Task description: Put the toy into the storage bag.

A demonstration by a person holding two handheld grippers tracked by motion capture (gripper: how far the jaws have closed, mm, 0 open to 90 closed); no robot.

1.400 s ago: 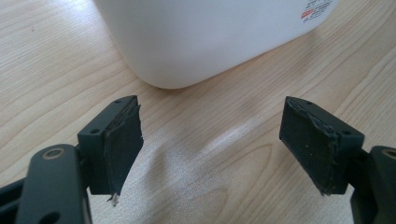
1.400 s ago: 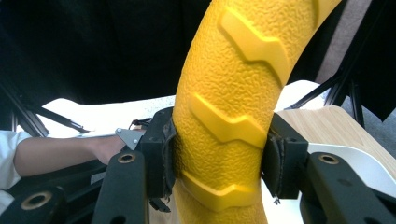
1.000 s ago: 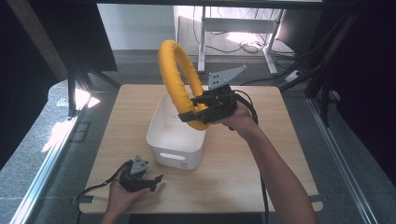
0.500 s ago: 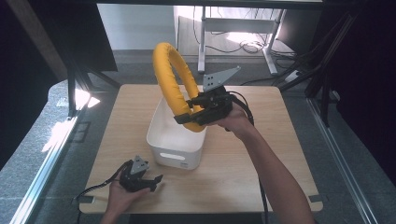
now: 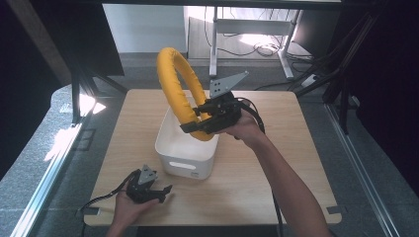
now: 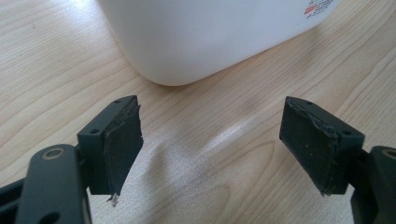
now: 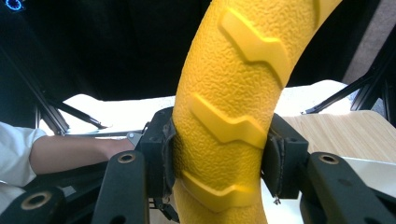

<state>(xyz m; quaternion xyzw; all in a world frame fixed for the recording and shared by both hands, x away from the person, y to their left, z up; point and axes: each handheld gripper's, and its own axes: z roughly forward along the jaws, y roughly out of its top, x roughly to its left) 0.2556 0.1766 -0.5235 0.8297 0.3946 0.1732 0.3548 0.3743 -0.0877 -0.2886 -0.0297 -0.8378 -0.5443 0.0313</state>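
Right tool (image 5: 195, 126) clamps the textured yellow foam ring (image 5: 179, 84) upright, directly above the white plastic bin (image 5: 185, 153); left tool (image 5: 165, 190), wide, rests beside that bin.

We see bare table (image 5: 276, 168) right of the bin (image 5: 187, 148) | yellow ring (image 5: 180, 89) upright over the bin, blocking its mouth | left gripper (image 5: 160, 190) just beside the bin's near wall | far edge free

We are seeing a pebbled, matt yellow ring (image 7: 233, 107), a smooth, glossy white plastic bin (image 6: 210, 32) and a pale wood-grain tabletop (image 6: 210, 154).
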